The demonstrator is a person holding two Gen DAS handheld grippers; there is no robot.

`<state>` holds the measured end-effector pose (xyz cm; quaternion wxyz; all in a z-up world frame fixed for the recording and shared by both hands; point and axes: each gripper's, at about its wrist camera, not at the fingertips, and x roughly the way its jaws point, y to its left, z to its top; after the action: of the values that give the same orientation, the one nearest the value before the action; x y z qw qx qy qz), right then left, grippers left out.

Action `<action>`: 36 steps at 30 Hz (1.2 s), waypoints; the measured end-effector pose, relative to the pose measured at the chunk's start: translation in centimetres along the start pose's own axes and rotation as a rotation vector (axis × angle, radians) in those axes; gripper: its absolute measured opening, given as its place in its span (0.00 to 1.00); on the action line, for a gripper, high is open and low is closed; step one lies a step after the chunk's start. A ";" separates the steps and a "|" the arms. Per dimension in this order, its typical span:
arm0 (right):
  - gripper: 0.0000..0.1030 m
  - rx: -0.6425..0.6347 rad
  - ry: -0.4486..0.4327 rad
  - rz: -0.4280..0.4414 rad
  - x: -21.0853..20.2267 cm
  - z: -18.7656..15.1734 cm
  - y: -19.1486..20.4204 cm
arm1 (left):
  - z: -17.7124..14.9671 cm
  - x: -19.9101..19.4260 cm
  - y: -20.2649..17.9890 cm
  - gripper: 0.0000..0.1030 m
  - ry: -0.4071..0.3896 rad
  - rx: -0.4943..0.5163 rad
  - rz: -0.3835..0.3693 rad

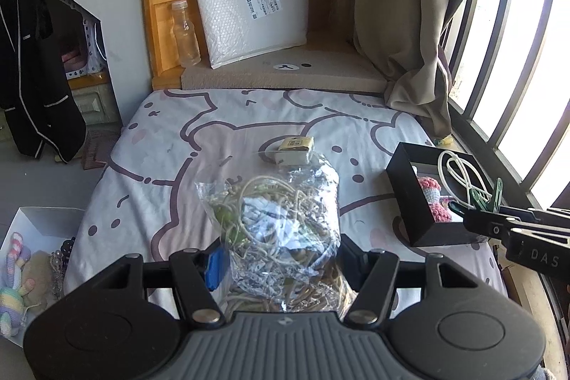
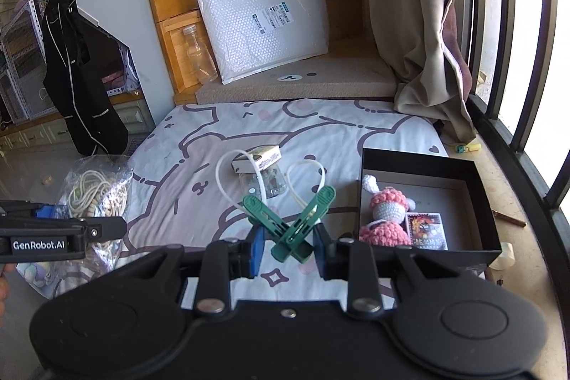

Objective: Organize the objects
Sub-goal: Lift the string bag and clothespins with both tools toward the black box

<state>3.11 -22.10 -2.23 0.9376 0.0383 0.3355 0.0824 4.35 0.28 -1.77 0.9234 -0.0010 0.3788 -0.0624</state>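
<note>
My left gripper (image 1: 281, 262) is shut on a clear plastic bag of beige cord (image 1: 278, 212), held above the bed. It shows at the left in the right wrist view as the left gripper (image 2: 117, 225) with the bag (image 2: 96, 191). My right gripper (image 2: 289, 250) is shut on two crossed green clips (image 2: 285, 230) with white cord loops (image 2: 228, 173). In the left wrist view the right gripper (image 1: 470, 219) holds the clips (image 1: 488, 198) over the black box (image 1: 406, 198). The black box (image 2: 409, 166) contains a pink crochet doll (image 2: 384, 212) and a card (image 2: 427, 230).
A small glass jar (image 2: 263, 184) with a yellowish packet (image 2: 256, 157) on top stands mid-bed. A white box (image 1: 39, 216) of crochet toys sits left of the bed. Behind are a bubble mailer (image 1: 249, 9), a bottle (image 1: 185, 34) and a curtain (image 1: 409, 24).
</note>
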 end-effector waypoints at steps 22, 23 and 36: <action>0.29 0.000 -0.009 -0.013 -0.7 -0.1 -0.8 | 0.0 -0.4 -0.6 0.61 -0.004 0.006 0.026; 0.29 0.005 -0.010 -0.015 -0.7 0.0 -1.2 | 0.0 -0.3 -0.8 0.61 -0.004 0.008 0.025; 0.29 0.061 -0.030 -0.059 -1.7 -0.3 -5.4 | 1.0 1.0 -4.3 0.61 0.000 0.052 -0.011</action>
<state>2.33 -27.75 -2.07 0.9429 0.0584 0.3249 0.0437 5.22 -4.15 -1.56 0.9227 0.0208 0.3770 -0.0773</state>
